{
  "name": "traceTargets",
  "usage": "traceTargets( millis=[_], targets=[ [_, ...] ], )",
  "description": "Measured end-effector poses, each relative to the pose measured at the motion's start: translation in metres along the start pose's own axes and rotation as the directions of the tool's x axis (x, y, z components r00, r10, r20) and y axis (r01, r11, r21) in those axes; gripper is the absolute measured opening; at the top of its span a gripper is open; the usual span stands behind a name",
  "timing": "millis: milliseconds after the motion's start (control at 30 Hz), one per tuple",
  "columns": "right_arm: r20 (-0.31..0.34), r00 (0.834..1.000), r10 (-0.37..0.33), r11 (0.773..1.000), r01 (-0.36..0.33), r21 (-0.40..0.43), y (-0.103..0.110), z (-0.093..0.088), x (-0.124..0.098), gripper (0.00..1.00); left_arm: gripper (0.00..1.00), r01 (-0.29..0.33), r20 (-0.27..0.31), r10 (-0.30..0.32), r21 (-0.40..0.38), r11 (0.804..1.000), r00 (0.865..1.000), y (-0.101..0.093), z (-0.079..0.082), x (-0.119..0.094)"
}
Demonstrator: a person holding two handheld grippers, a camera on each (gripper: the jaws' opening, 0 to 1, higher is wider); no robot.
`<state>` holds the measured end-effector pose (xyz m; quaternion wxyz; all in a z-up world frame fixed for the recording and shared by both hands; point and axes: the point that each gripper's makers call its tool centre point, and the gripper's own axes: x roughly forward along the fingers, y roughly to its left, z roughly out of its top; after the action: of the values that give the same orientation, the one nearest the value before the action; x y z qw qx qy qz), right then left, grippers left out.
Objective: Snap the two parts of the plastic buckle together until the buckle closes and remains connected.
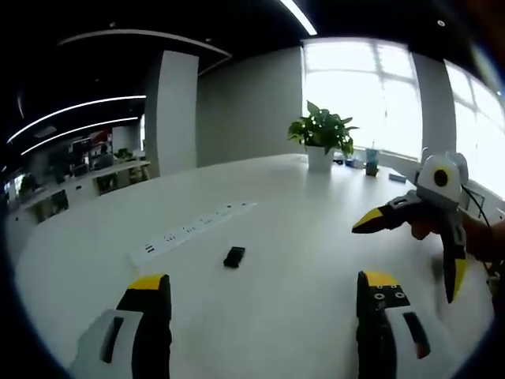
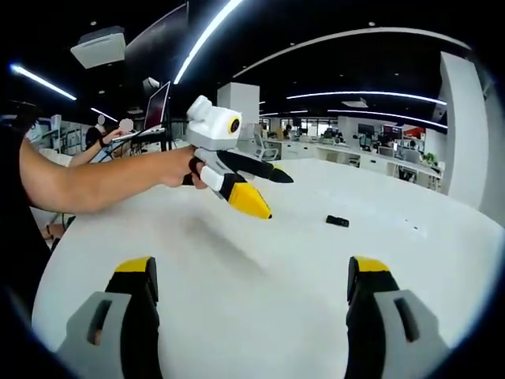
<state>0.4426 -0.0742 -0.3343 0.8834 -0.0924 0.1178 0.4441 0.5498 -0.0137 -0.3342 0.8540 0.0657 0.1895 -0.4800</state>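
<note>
both hand-held grippers — left hand-held gripper (image 1: 264, 294), right hand-held gripper (image 2: 251, 278) — hover spread wide and empty above the white tabletop (image 1: 300, 237); the black buckle (image 1: 233, 257) lies untouched beside a power strip (image 1: 189, 230) — no legible writing.

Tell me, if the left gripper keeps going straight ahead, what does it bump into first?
Probably the small black buckle lying on the white table, slightly left of centre between the left gripper's open jaws; depth is unclear.

White gripper (image 2: 260, 193), black jaws, yellow tips

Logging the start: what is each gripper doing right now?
Left gripper: open, holding nothing.
Right gripper: open, holding nothing.
</note>
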Motion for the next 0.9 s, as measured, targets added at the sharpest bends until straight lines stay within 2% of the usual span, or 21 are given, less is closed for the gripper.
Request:
traceTargets(
  millis=[167, 500, 900],
  targets=[
    [-0.001, 1.000, -0.003, 1.000, 0.003, -0.001, -0.001, 0.000, 0.000, 1.00, 0.99, 0.004, -0.012, -0.004, 0.001, 1.000, 1.000, -0.008, -0.003, -0.003],
    [0.000, 1.000, -0.003, 1.000, 0.003, 0.003, -0.002, 0.000, 0.000, 1.00, 0.99, -0.009, 0.005, 0.009, 0.003, 1.000, 1.000, -0.020, -0.001, -0.019],
    [0.014, 1.000, -0.008, 1.000, 0.008, -0.002, -0.001, 0.006, -0.002, 1.00, 0.99, -0.040, 0.021, 0.040, 0.001, 0.999, 0.999, -0.023, -0.002, -0.034]
  ],
)
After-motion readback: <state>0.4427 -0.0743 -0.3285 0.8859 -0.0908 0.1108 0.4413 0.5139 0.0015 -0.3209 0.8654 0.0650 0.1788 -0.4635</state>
